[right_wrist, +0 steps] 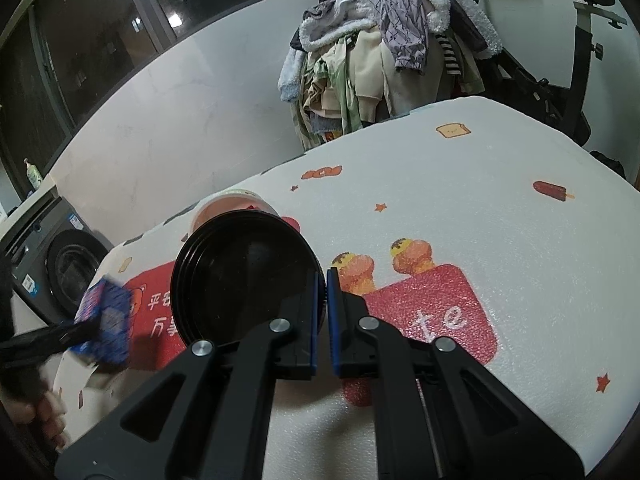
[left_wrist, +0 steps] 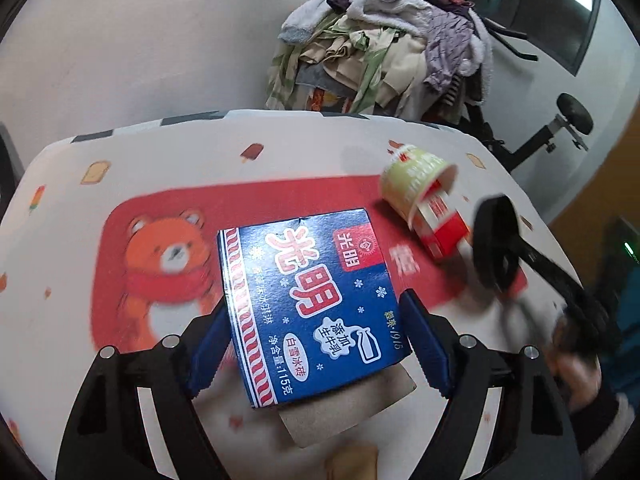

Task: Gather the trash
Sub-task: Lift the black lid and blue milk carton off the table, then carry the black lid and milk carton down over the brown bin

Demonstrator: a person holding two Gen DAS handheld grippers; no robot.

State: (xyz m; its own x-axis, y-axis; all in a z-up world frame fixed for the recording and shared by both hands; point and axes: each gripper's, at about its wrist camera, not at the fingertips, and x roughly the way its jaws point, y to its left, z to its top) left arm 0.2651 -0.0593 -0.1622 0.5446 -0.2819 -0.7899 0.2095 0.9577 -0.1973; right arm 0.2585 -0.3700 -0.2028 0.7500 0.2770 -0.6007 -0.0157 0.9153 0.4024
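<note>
A blue ice-cream box (left_wrist: 304, 272) with white and red print sits between the blue pads of my left gripper (left_wrist: 316, 320), which is shut on its two sides and holds it off the table. The right wrist view shows the same box (right_wrist: 106, 320) at the left. My right gripper (right_wrist: 322, 280) is shut on the rim of a black round bowl (right_wrist: 240, 272), held tilted above the table; the bowl (left_wrist: 496, 240) also shows at the right of the left wrist view. A pale green noodle cup (left_wrist: 416, 184) lies on its side with a red-and-white carton (left_wrist: 440, 228) sticking out of it.
The table wears a white cloth (left_wrist: 120, 160) printed with a red bear panel. A brown cardboard piece (left_wrist: 348, 408) lies under the box. Behind the table are a clothes pile (left_wrist: 384, 40), an exercise bike (left_wrist: 560, 128) and a washing machine (right_wrist: 60, 264).
</note>
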